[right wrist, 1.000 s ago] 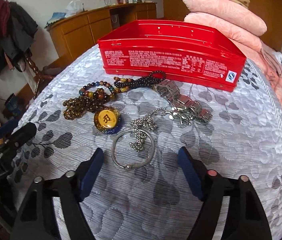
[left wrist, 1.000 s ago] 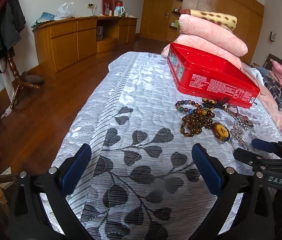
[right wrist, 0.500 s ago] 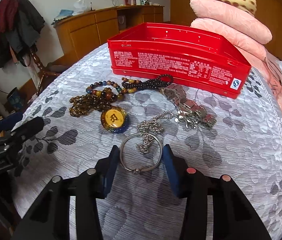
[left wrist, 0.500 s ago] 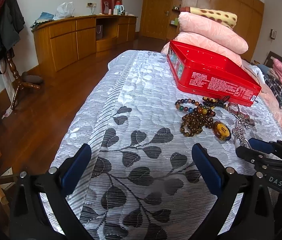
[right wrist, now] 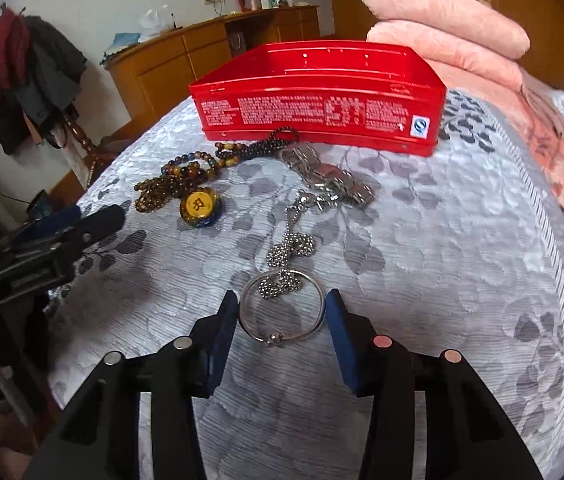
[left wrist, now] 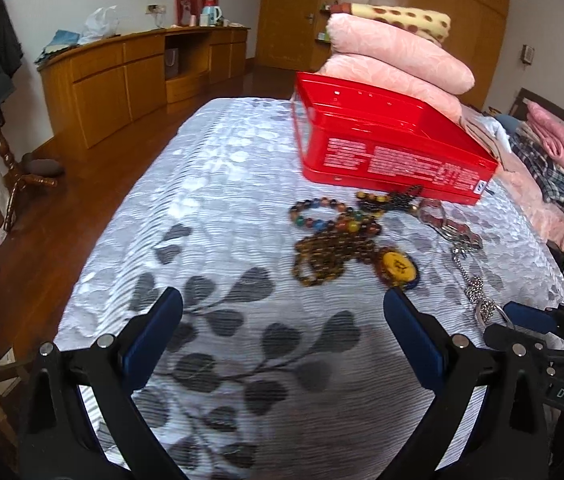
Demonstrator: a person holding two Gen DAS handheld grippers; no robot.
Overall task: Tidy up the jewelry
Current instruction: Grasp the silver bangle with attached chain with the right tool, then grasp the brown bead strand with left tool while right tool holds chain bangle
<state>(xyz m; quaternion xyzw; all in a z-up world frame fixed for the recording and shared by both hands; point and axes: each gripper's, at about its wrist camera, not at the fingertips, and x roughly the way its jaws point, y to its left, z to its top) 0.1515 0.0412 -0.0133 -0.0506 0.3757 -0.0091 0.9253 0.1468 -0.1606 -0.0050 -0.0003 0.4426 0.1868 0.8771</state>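
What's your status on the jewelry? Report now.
Right gripper jaws shut on silver bangle. Left gripper open, holding nothing. Ball chain draped through bangle, may drag. Red tin open ahead.

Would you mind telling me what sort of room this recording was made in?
Most likely a home bedroom: the jewelry lies on a quilted bedspread, stacked pink pillows sit at the far end, and a wooden dresser lines the wall.

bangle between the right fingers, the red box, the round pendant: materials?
Bangle: looks like polished silver-toned metal, a thin shiny wire hoop with a small knot clasp.
Red box: probably painted tin, going by its glossy thin walls, rolled rim and printed white text; plastic is possible.
Round pendant: glossy amber-yellow disc with a dark rim, maybe resin or glass.
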